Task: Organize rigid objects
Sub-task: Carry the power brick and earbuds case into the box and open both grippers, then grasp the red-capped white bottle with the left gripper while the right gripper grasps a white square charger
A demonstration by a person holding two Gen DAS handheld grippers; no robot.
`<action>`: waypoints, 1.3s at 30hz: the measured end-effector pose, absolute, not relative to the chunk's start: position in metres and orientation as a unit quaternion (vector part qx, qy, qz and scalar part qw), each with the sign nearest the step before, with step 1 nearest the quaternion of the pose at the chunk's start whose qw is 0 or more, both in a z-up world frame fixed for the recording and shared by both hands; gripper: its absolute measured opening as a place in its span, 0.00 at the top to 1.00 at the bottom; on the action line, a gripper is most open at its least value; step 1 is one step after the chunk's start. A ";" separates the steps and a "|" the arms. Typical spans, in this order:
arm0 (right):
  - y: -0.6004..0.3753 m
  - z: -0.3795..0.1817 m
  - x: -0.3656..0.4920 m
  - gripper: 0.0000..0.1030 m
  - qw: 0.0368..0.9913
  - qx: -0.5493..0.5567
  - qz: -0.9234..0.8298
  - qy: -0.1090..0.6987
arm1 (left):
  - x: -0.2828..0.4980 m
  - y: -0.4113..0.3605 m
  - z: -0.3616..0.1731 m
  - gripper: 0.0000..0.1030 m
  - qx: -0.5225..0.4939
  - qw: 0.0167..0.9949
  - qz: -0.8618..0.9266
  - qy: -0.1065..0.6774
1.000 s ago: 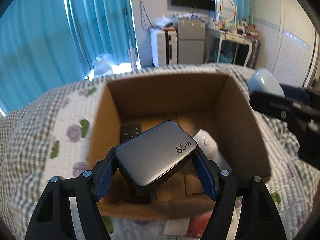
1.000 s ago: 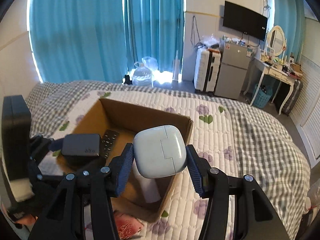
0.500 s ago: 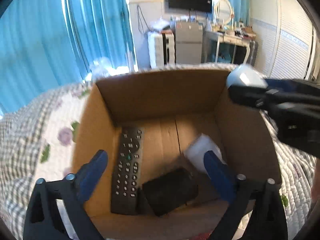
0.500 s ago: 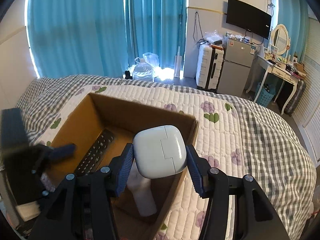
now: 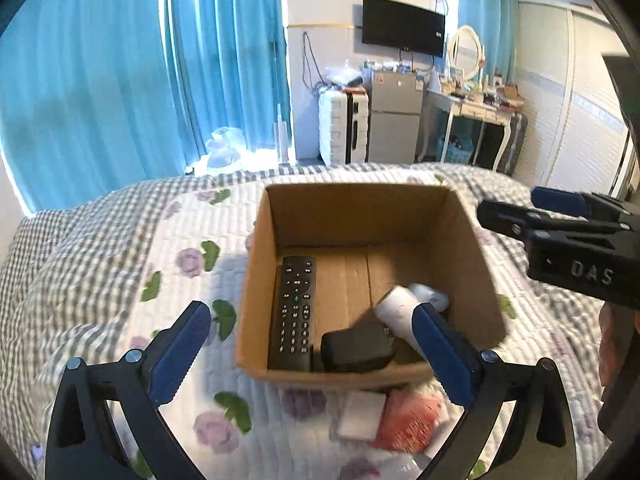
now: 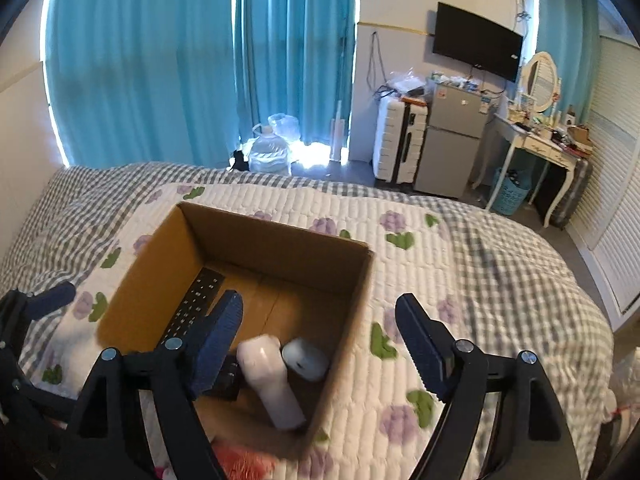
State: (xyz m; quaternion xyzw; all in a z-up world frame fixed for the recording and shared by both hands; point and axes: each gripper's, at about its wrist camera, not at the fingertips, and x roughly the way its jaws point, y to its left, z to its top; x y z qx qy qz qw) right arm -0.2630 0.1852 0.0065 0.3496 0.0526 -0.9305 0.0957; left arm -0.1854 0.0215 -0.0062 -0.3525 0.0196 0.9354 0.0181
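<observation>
An open cardboard box (image 5: 352, 204) sits on the quilted bed; it also shows in the right wrist view (image 6: 276, 236). Inside lie a black remote (image 5: 294, 312), a dark 65W charger (image 5: 356, 348), a white cylinder device (image 5: 398, 312) and a white earbuds case (image 5: 432, 298). The right wrist view shows the remote (image 6: 194, 304), the cylinder (image 6: 272, 384) and the case (image 6: 306, 360). My left gripper (image 5: 312, 352) is open and empty above the box's near edge. My right gripper (image 6: 320, 344) is open and empty above the box's right side.
A white packet (image 5: 360, 414) and a red packet (image 5: 408, 424) lie on the quilt (image 5: 120, 248) in front of the box. The right gripper's body (image 5: 568, 248) shows at the right of the left wrist view. Curtains, a fridge and a desk stand beyond the bed.
My left gripper opened and dropped the charger into the box, then rose. My right gripper opened and dropped the earbuds case into the box beside the white cylinder.
</observation>
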 end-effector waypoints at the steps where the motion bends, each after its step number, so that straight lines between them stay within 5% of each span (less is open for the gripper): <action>1: 0.188 0.014 -0.252 0.18 0.094 0.346 -0.932 0.053 | -0.176 0.021 0.000 0.01 -0.349 0.019 0.937 0.018; 12: 0.195 0.039 -0.138 0.10 0.095 0.333 -0.936 0.060 | -0.099 0.012 0.012 0.01 -0.345 0.004 0.939 0.003; 26: 0.193 -0.058 -0.130 0.10 0.100 0.388 -0.913 0.077 | -0.099 0.018 -0.075 0.01 -0.397 0.005 0.917 0.020; 39: 0.219 -0.132 -0.145 0.10 0.070 0.465 -0.881 0.052 | -0.103 0.067 -0.153 0.03 -0.446 0.116 0.885 0.074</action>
